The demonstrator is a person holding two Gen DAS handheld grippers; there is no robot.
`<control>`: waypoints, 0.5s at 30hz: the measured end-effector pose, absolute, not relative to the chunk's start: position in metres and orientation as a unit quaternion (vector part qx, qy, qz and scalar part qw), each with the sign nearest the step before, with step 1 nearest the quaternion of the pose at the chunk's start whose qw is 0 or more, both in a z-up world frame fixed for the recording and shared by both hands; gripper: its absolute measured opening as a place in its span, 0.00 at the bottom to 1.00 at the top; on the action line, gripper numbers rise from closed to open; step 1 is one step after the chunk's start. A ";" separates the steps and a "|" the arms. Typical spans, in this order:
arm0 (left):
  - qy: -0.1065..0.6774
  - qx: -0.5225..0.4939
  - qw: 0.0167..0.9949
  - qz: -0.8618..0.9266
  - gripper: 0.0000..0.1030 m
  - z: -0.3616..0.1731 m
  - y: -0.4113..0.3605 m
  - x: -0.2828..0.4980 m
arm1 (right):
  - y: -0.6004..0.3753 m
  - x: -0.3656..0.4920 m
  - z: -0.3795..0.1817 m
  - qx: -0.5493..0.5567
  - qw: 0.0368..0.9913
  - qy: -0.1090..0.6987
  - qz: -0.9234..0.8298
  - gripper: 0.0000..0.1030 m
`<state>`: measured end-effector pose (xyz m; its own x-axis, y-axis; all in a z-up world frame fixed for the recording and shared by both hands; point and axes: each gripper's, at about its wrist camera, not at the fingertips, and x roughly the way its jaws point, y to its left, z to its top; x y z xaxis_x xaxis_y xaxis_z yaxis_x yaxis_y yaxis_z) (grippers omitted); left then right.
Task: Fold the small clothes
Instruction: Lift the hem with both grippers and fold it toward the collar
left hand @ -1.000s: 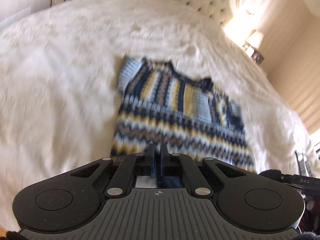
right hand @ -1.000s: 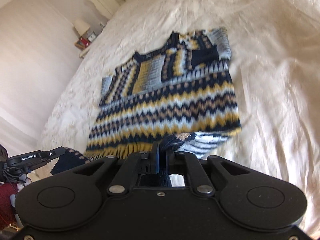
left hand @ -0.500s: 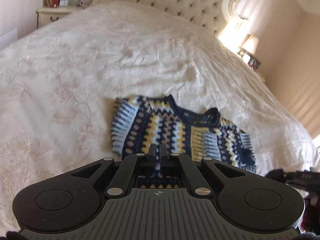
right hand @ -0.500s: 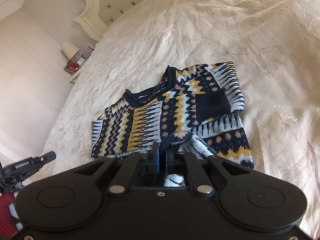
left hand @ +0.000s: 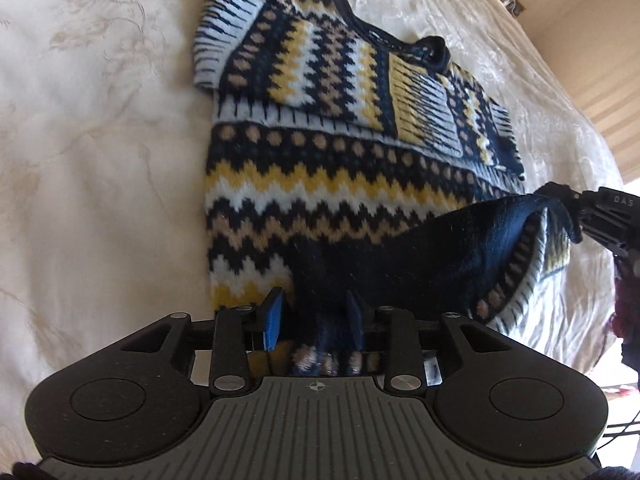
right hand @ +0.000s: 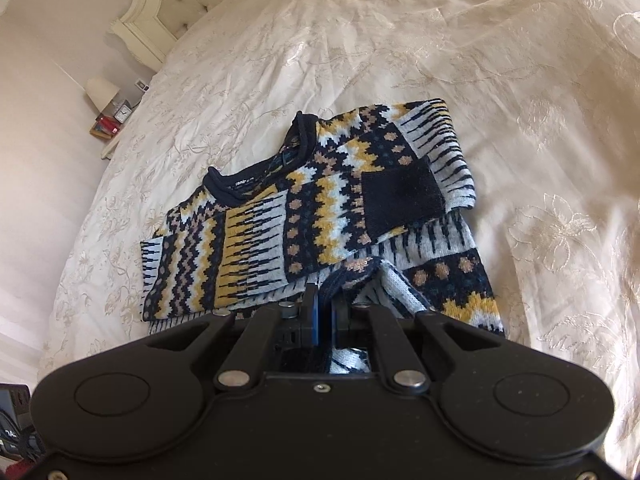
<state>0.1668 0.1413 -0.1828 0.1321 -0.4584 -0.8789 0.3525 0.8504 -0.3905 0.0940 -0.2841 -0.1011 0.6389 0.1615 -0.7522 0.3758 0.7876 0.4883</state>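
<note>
now your left gripper (left hand: 314, 312) is opening; the sweater (left hand: 320, 184) hem fold sits between its blue pads (left hand: 273, 320), apparently no longer pinched. your right gripper (right hand: 325, 312) is clenched on the hem's other corner. sweater lies on the cream bedspread (right hand: 520, 80), sleeves folded in, bottom edge lifted over the body.

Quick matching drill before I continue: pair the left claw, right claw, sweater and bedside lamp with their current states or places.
Things:
1. left claw
2. right claw
3. sweater
4. bedside lamp

States or places:
A. clamped on the sweater's hem
B. left of the bed, by the wall
C. jaws opening, knit between them
D. lying on the bedspread, sleeves folded in

Pairs: 1-C, 2-A, 3-D, 4-B
</note>
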 end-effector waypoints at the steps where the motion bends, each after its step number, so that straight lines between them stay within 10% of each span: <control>1: 0.603 -0.045 0.748 -0.275 0.30 -0.184 0.140 0.167 | -0.284 0.094 -0.101 0.318 0.847 0.422 -0.062 0.12; 3: 0.598 -0.044 0.747 -0.285 0.24 -0.185 0.136 0.167 | -0.284 0.094 -0.102 0.318 0.846 0.424 -0.060 0.12; 4: 0.590 -0.042 0.753 -0.287 0.03 -0.183 0.135 0.166 | -0.284 0.094 -0.103 0.319 0.845 0.425 -0.059 0.13; 15: 0.403 -0.021 0.878 -0.259 0.04 -0.091 0.119 0.172 | -0.311 0.093 -0.086 0.345 0.844 0.408 -0.043 0.13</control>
